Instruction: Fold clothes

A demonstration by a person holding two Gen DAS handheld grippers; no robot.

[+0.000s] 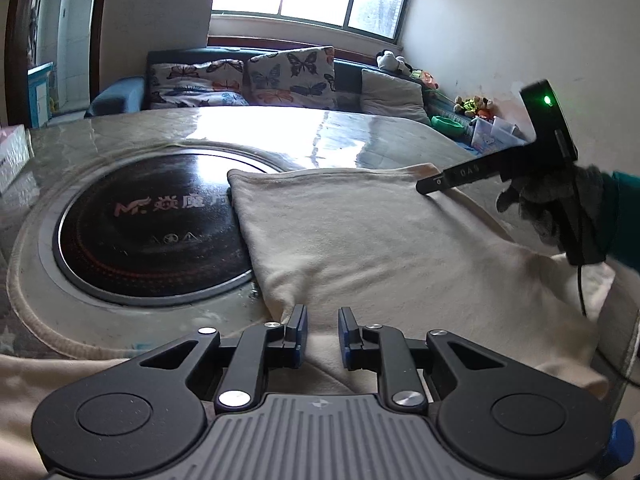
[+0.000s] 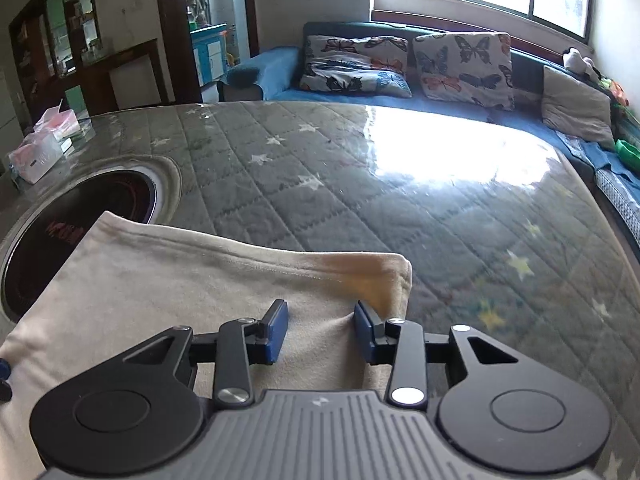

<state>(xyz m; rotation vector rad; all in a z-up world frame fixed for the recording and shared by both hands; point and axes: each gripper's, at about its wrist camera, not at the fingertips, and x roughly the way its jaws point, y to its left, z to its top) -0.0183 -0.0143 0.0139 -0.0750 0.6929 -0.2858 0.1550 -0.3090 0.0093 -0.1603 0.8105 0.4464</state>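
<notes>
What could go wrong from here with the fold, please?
1. The cream knit garment overlaps the round black cooktop; dragging could snag it on the rim.
2. The right gripper stands open above the far hem corner and could pinch only one layer.

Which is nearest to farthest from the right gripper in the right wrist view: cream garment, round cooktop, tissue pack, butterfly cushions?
1. cream garment, under the right gripper
2. round cooktop, left
3. tissue pack, far left table edge
4. butterfly cushions, on the sofa beyond the table
</notes>
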